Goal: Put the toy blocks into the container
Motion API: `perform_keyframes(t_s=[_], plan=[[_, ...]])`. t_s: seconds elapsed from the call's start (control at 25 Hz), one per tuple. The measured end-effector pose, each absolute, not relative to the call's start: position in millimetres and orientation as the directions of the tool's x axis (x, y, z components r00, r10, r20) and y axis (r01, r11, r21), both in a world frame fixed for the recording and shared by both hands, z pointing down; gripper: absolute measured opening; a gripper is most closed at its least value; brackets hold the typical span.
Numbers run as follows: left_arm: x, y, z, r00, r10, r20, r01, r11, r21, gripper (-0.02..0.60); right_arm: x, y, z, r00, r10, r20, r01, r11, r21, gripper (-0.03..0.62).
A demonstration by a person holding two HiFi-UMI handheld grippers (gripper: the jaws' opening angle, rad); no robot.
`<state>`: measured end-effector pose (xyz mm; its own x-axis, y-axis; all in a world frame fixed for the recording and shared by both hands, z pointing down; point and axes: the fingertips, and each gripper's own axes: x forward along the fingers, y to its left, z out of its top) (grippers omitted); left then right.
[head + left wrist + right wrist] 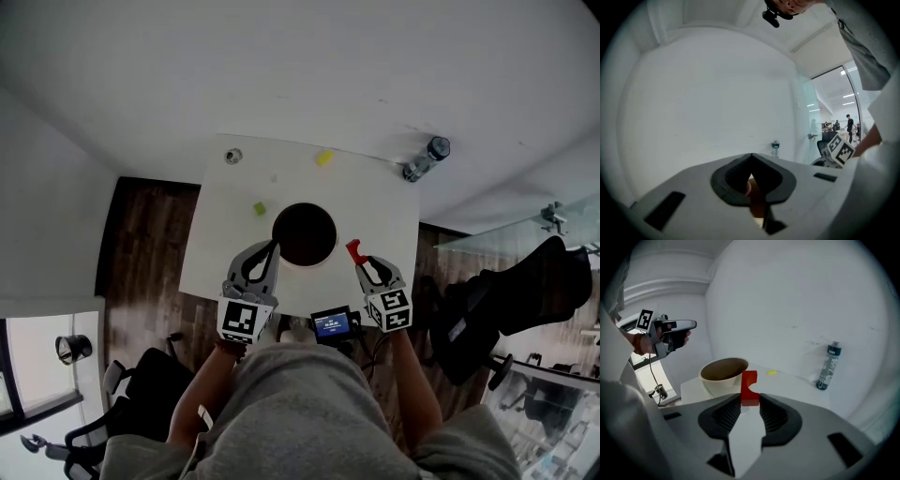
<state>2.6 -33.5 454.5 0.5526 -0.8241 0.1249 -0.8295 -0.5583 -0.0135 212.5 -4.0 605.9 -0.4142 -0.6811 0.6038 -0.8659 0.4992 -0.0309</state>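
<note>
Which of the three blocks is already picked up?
The red block, clamped in the right gripper. The yellow block and green block lie loose on the table.

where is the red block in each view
Head view: the red block is just right of the bowl, at the tip of the right gripper.
Left gripper view: not in it.
Right gripper view: centre of the picture, gripped between the jaws, with the bowl behind it to the left.
Shared landmark: the bottle, visible in all three views.
</note>
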Motion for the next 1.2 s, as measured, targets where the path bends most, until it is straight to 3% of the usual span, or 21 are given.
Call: perform_keyframes(t_s=[0.64,1.2], plan=[[-5.1,-72.6,454.1,0.635,-0.764,0.116,-0.769,-0.639,0.000,0.005,188.0,-7.9,573.3,-0.357,-0.715,0.602,-0.897,0.442,-0.007,0.127],[-44.3,-75.9,458.4,0.607,-0.785,0.119,-0.793,-0.609,0.027,0.005,106.2,-43.2,547.0,-0.427,-0.687,0.587,-0.825,0.562,0.057,0.129]])
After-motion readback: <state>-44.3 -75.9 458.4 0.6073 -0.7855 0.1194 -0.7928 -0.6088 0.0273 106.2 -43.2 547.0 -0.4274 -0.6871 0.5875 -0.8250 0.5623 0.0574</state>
